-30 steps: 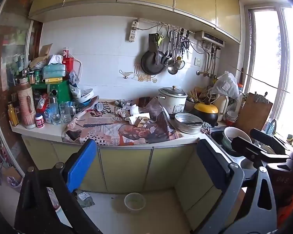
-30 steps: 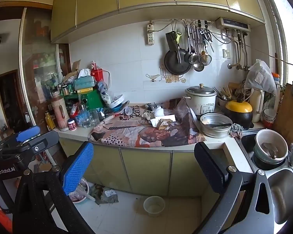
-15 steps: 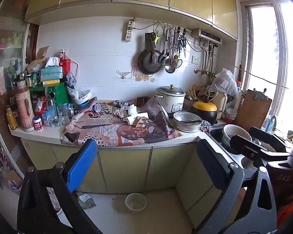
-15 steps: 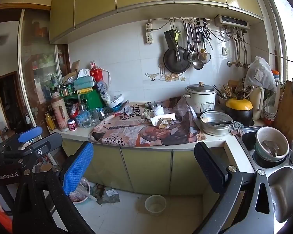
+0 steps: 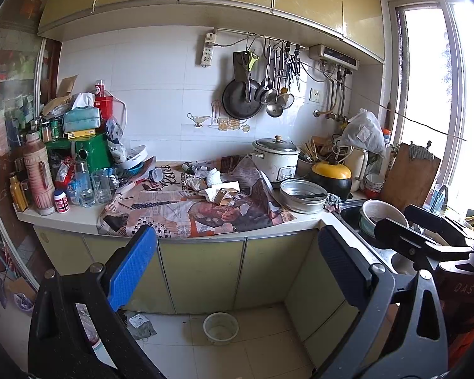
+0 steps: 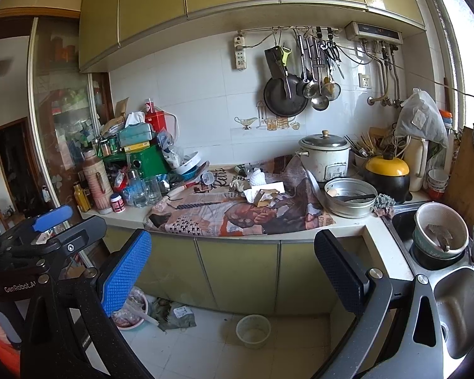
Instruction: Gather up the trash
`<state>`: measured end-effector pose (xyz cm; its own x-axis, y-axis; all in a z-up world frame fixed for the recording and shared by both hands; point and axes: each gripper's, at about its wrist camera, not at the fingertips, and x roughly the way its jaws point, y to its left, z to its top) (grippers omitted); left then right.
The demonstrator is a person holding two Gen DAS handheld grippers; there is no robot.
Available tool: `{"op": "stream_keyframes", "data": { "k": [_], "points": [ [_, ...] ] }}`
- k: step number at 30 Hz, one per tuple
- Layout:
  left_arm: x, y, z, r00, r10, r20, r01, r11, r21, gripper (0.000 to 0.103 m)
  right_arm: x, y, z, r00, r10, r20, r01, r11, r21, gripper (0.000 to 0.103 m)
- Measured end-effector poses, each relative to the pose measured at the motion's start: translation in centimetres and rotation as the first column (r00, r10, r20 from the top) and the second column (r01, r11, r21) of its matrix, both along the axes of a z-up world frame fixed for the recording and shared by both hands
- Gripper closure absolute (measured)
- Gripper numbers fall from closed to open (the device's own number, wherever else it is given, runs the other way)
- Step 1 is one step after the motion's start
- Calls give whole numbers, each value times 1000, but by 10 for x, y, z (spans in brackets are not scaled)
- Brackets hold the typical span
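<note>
Beside crumpled paper (image 6: 262,193), rice cooker (image 6: 327,158)

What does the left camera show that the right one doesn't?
Only the left view shows the window and the right claw. Only the right view shows the steel sink basin, a dark doorway, a pink bowl on the floor and the left claw. Both show the newspaper, rice cooker and the floor's white cup.

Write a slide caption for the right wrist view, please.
Open right gripper faces a cluttered kitchen counter: crumpled paper on spread newspaper.
</note>
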<state>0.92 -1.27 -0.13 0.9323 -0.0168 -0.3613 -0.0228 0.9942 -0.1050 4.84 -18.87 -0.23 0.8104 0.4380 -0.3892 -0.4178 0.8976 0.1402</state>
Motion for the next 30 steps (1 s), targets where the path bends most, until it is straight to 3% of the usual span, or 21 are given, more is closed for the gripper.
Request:
{"op": "stream_keyframes", "data": {
  "k": [30],
  "points": [
    [4, 2, -4, 1000, 0, -1, 0, 1000, 0, 0, 0, 0, 1, 1000, 2, 0, -2, 1000, 3, 1]
  ]
}}
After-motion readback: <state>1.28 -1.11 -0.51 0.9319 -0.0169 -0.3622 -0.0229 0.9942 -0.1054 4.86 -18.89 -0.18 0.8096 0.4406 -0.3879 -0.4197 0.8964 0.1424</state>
